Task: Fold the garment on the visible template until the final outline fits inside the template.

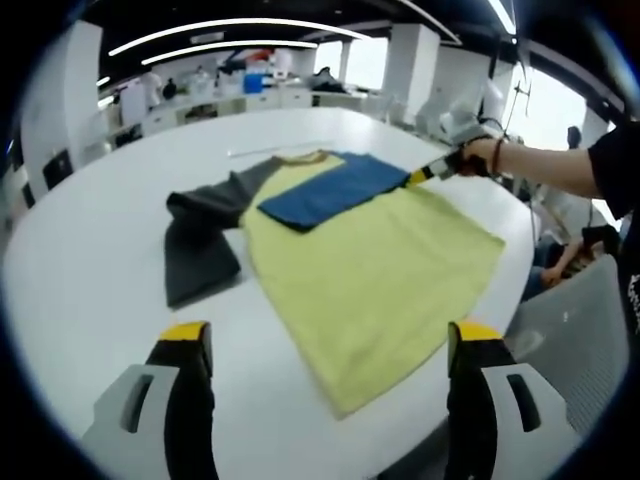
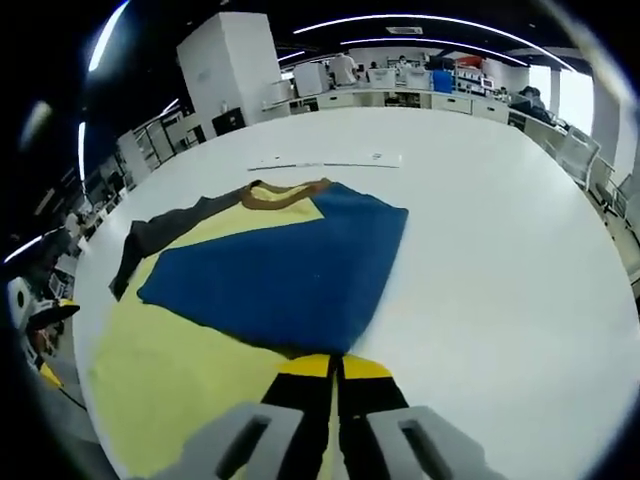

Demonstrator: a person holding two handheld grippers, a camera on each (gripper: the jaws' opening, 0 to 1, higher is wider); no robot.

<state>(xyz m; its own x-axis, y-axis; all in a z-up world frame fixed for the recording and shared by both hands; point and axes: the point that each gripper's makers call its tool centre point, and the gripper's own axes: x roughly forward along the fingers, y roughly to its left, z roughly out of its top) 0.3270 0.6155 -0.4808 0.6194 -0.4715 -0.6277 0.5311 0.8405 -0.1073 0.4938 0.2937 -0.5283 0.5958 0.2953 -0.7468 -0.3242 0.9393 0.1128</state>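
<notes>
Garment (image 1: pixel 370 270) lies flat on the white table (image 1: pixel 90 260), ahead of the spread left fingers (image 1: pixel 190 345); right fingers (image 2: pixel 310 368) press together, pinching its blue sleeve (image 2: pixel 290 265) edge

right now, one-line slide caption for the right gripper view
Right gripper shut on the blue sleeve, folded over the yellow shirt.

bright even overhead strip lights (image 1: pixel 230 24), window glare at right, heavy fisheye edge warp, slight blur
</notes>
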